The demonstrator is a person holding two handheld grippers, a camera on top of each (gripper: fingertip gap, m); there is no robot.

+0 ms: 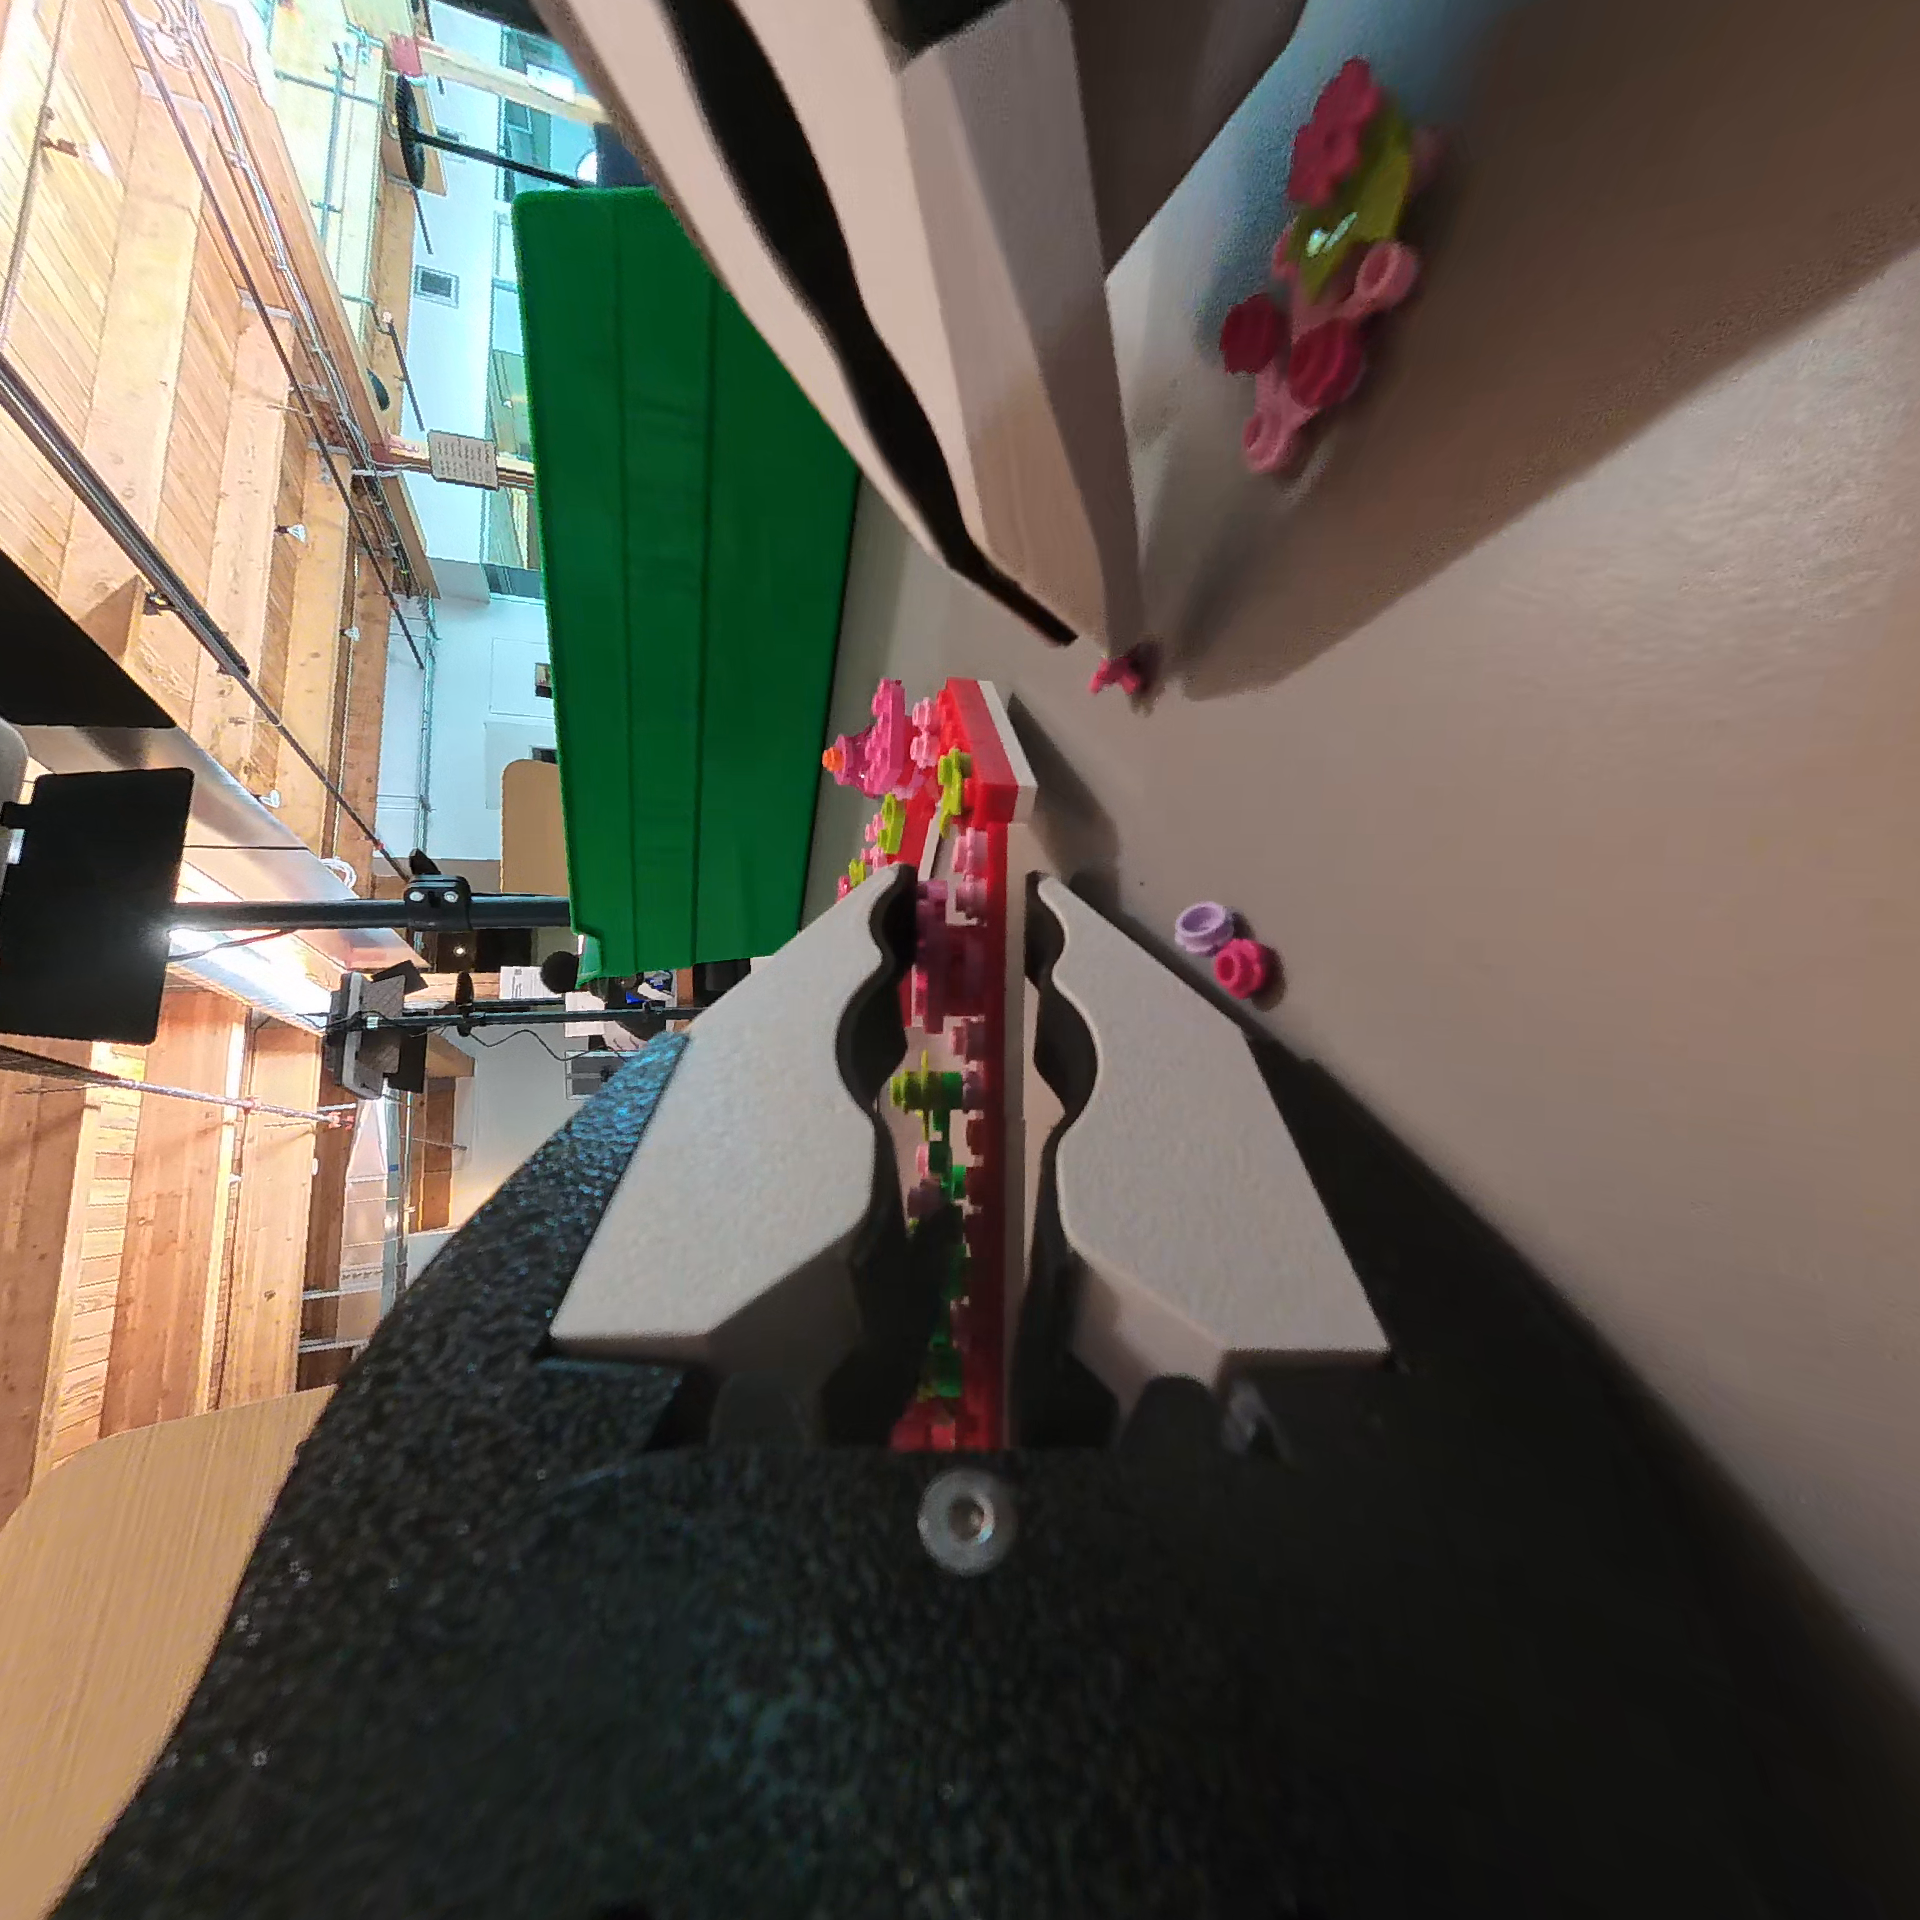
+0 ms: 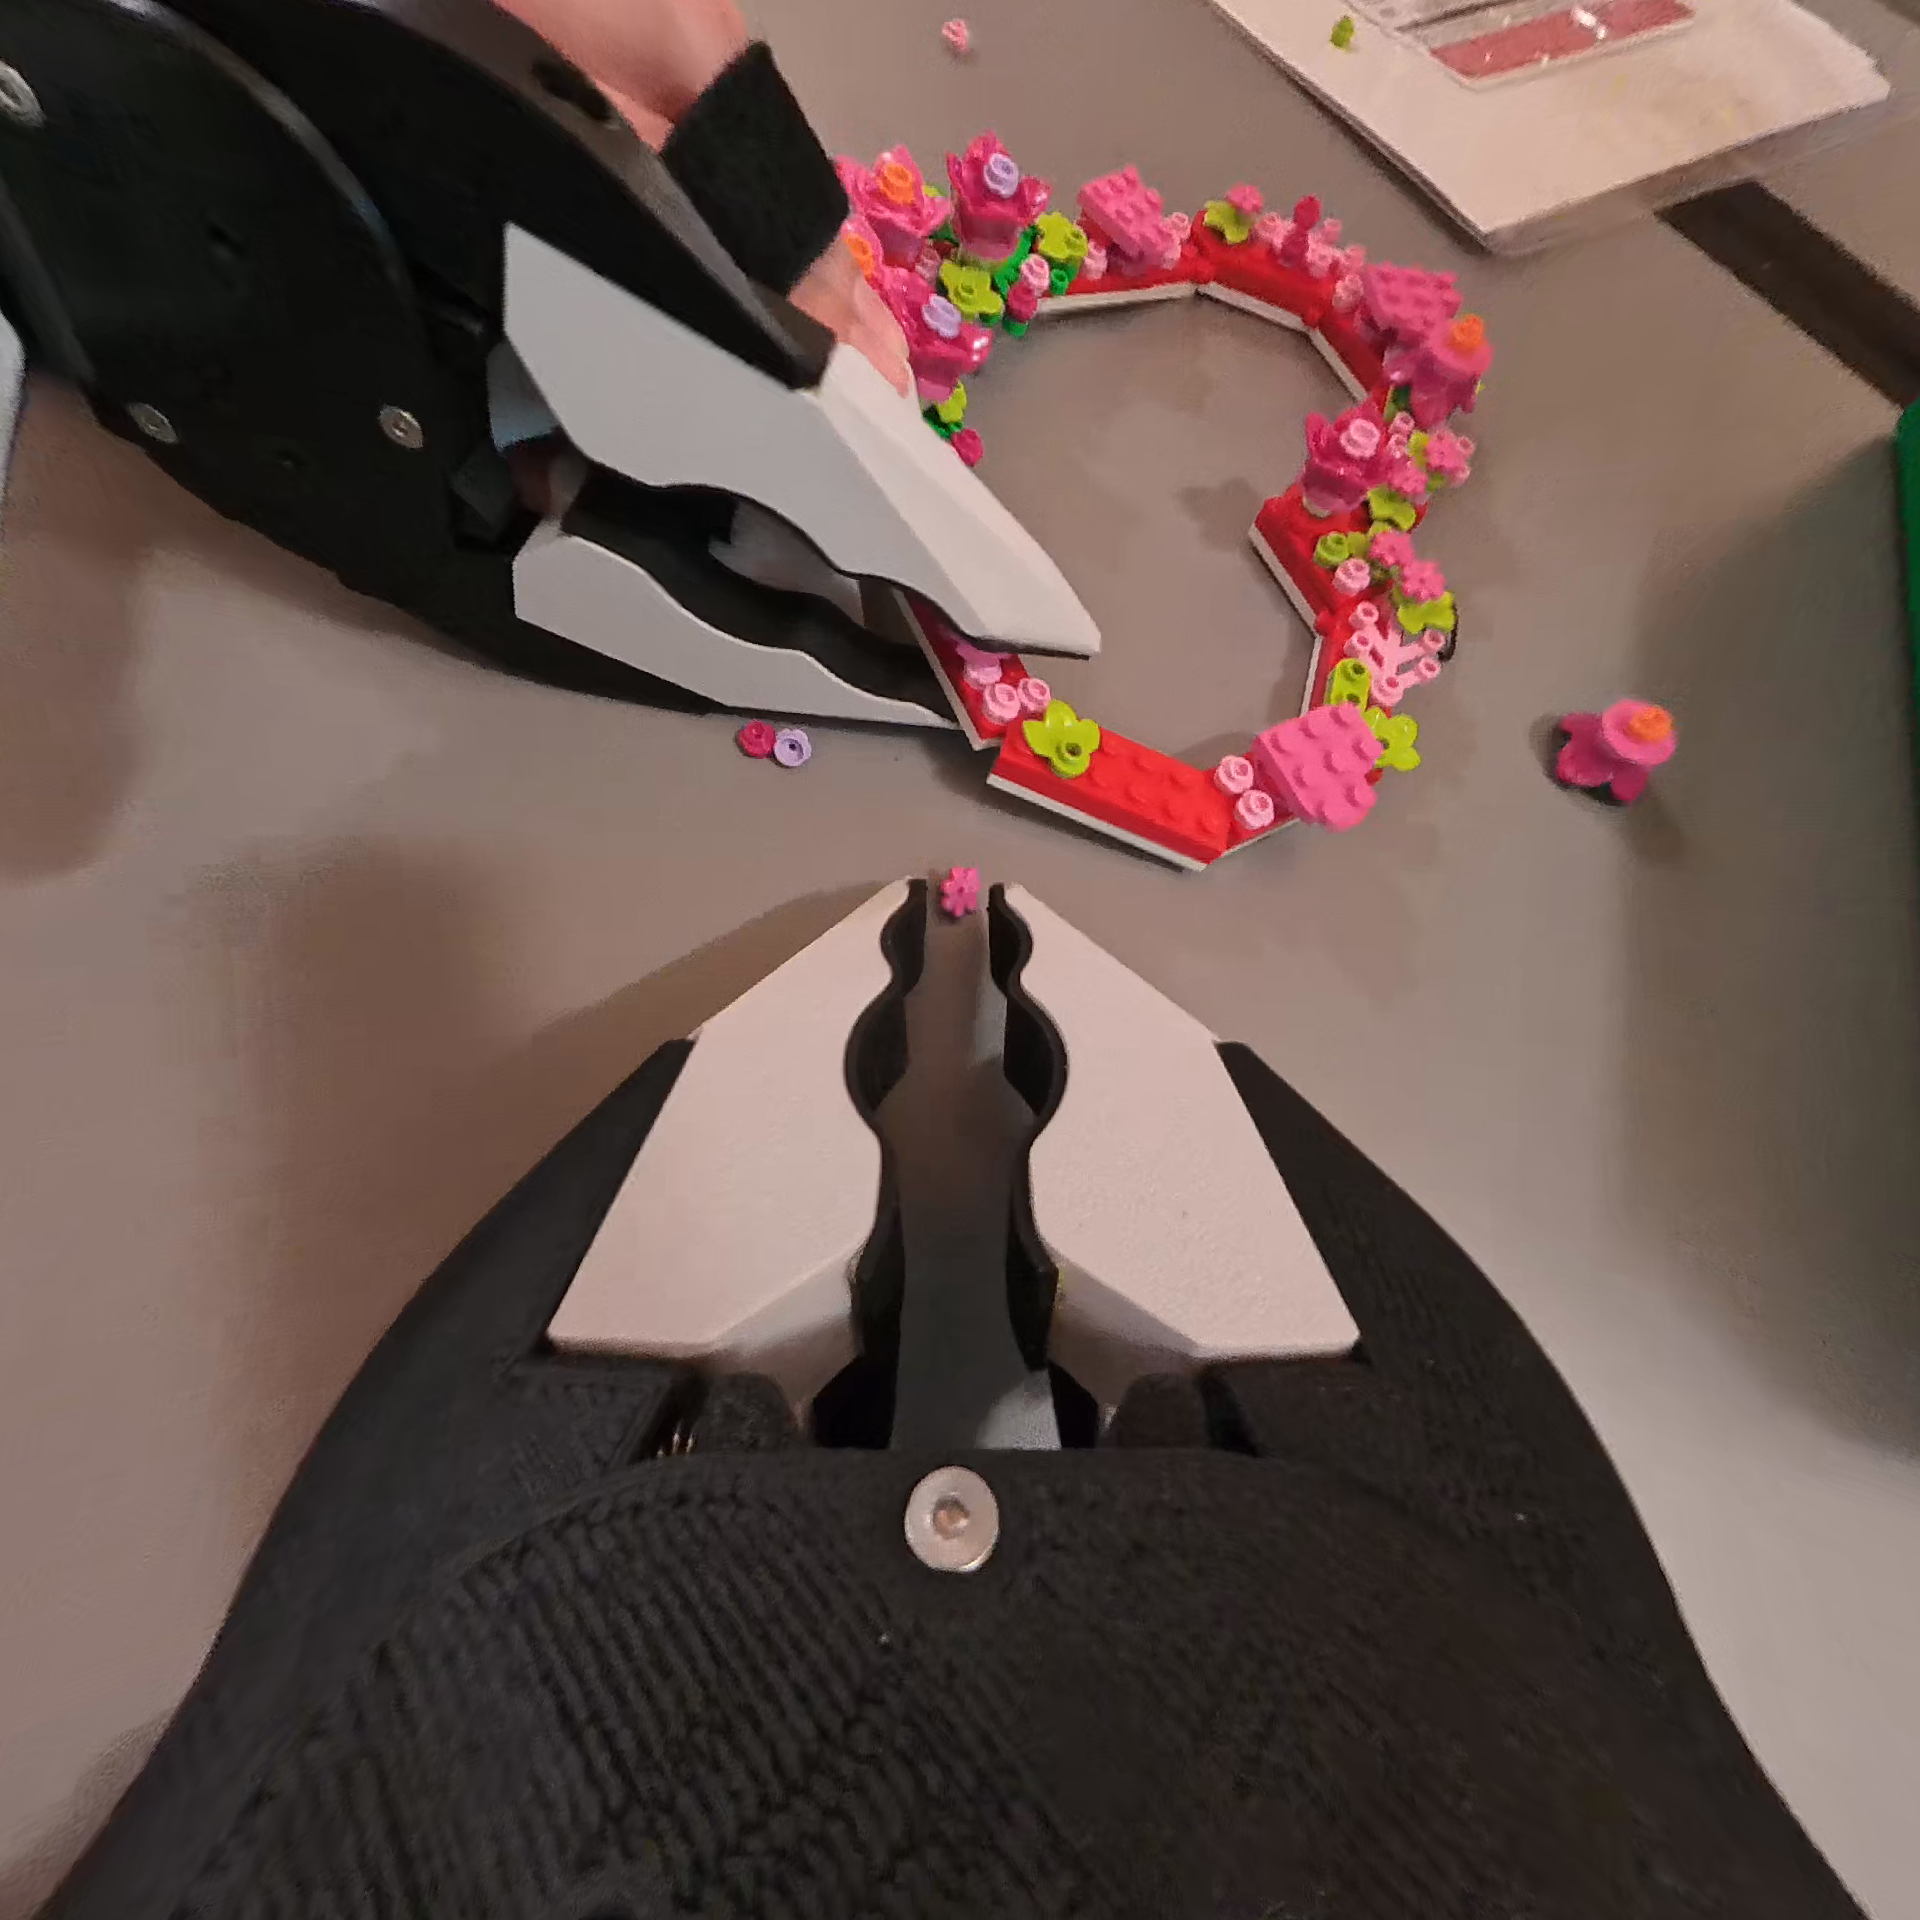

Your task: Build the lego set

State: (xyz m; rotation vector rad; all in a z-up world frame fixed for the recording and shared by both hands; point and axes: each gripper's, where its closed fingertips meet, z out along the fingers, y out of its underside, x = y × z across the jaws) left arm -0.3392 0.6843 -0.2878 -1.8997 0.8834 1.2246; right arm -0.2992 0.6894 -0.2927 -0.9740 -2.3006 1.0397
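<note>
Matte grey tabletop point(image 2: 312, 935) fills the right wrist view, smooth and lightly shadowed. At far left of that view the left gripper point(image 2: 977, 665) comes in on its side, a black textured body with pale angular fingers whose inner edges are wavy; its jaws are clamped on one flat red segment of the lego wreath point(image 2: 1143, 790), pinching it top and bottom. Just below its lower finger lie two tiny round studs, one magenta stud point(image 2: 755, 740) and one lilac stud point(image 2: 792, 746), touching each other.

Right of the left gripper, the wreath forms an angular ring of red bricks on thin white plates, crusted with knobbly pink blossoms, lime leaves and small orange-tipped buds; it rests on the table. Nearer the camera, the right gripper point(image 2: 957, 894) holds a small magenta flower piece point(image 2: 959, 891) between its tips, jaws closed on it, just short of the wreath's near edge. Farther right a loose pink blossom point(image 2: 1616, 743) with an orange centre sits apart from the ring. A white paper booklet point(image 2: 1558, 125) lies at the top right corner.

From the left wrist view, the red segment runs straight between that gripper's fingers point(image 1: 1143, 1091), with a green sheet point(image 1: 675, 571) behind.
</note>
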